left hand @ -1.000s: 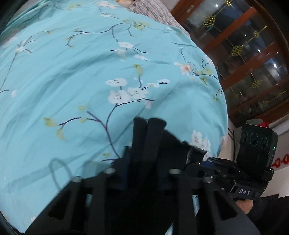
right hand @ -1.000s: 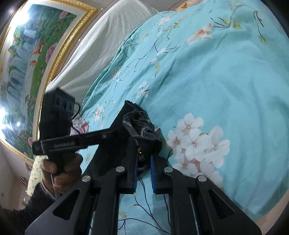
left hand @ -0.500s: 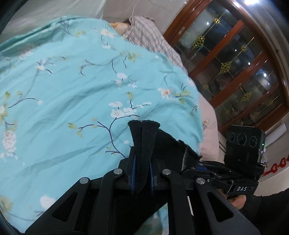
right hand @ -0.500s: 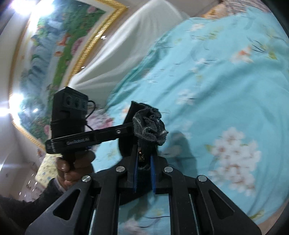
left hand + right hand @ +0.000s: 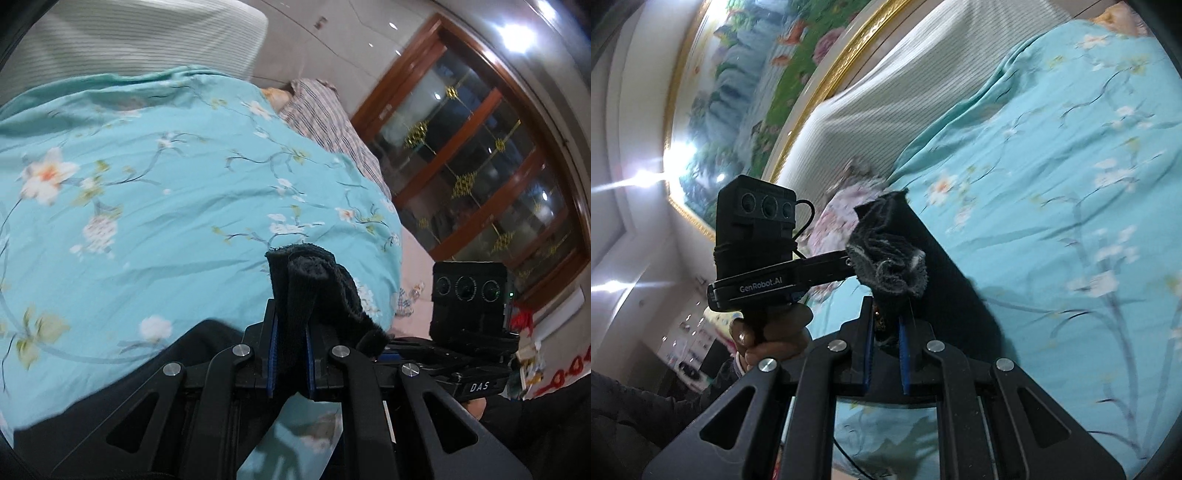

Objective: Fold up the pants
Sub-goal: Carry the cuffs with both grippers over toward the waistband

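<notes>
The left gripper has just closed tighter on a bunched edge of the black fleecy pants; the right gripper clamps another bunched edge, both lifted above the bed. The turquoise blossom-print bedspread lies broad and bare beyond. A wood-framed glass cabinet stands far right, a gold-framed landscape painting far left.

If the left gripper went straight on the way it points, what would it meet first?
Probably the turquoise bedspread: the left gripper, shut on the black pants, points down toward it with nothing else between; depth is unclear.
</notes>
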Tool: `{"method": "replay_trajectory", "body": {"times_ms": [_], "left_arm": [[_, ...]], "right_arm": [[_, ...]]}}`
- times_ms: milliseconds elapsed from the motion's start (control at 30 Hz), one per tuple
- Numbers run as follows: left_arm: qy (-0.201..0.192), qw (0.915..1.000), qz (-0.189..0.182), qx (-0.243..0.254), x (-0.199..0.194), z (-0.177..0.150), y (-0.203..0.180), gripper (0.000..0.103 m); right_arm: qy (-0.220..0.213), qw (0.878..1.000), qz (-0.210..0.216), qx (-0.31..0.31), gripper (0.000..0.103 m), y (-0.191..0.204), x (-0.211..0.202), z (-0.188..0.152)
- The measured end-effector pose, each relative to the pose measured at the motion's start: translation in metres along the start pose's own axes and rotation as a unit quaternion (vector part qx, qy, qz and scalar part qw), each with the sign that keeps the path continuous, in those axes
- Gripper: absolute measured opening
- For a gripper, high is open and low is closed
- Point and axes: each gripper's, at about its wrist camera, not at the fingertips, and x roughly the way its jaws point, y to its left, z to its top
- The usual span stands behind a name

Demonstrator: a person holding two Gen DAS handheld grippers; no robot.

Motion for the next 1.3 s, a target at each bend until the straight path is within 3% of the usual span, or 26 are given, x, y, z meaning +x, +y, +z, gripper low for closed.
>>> {"method": "replay_trajectory", "body": {"times_ms": [433, 1133, 1300], "left_arm": [[-0.024, 0.9965, 0.026, -0.076, -0.036, -0.065, 0.063, 0.011], [-0.012, 0.9864, 0.041, -0.159, -0.027, -0.118, 0.119, 0.008], [-0.013, 0.9835, 0.054, -0.172, -0.031, -0.129, 0.123, 0.008]], "right_arm": [[0.089, 0.995, 0.031, 0.019, 0.013, 0.004, 0.069, -0.026], [0.175, 0.984, -0.018, 0.014, 0.015, -0.005, 0.118, -0.054], [0.187, 0.982, -0.032, 0.005, 0.023, -0.001, 0.123, -0.058]]}}
